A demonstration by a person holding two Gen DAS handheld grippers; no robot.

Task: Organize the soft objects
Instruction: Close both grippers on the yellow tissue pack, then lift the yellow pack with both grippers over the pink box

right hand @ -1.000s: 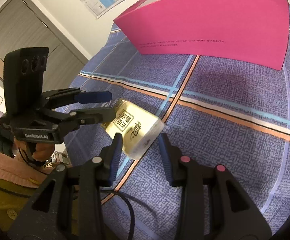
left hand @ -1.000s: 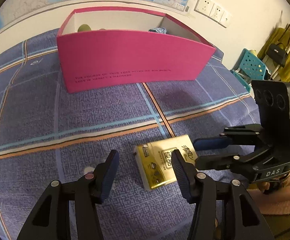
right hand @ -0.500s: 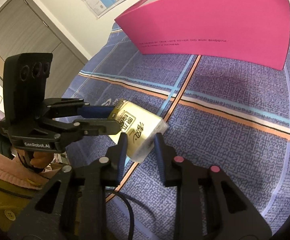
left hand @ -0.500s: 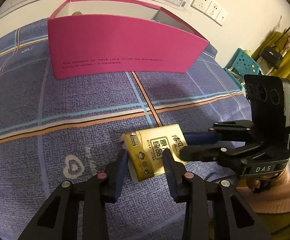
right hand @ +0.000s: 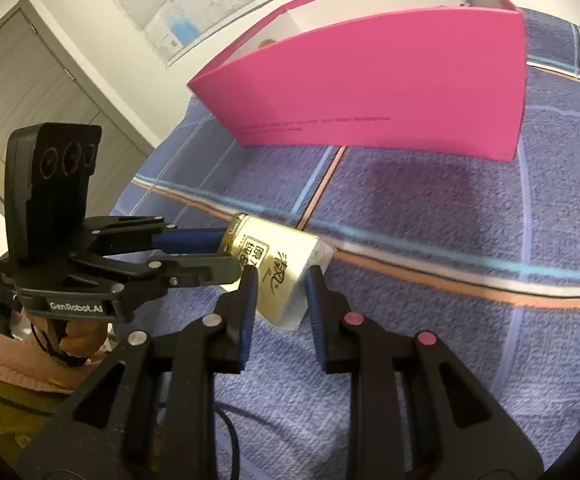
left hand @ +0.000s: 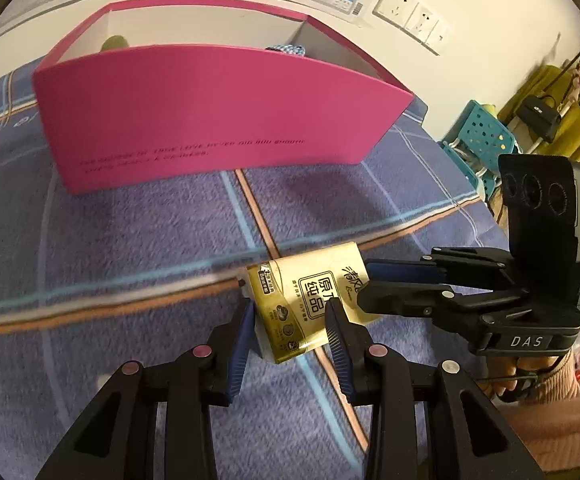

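Both tools clamp the gold tissue pack, left tool and right tool, near pink box; likely light, squashy, slick film, so grip its short ends.

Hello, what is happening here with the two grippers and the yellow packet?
A person holds a gripper in each hand, and both are closed on one golden tissue pack. The left gripper pinches one end; the right gripper pinches the other. The pack seems slightly lifted above the purple plaid bedspread. Behind it stands an open pink box with some items already inside, probably the pack's destination.
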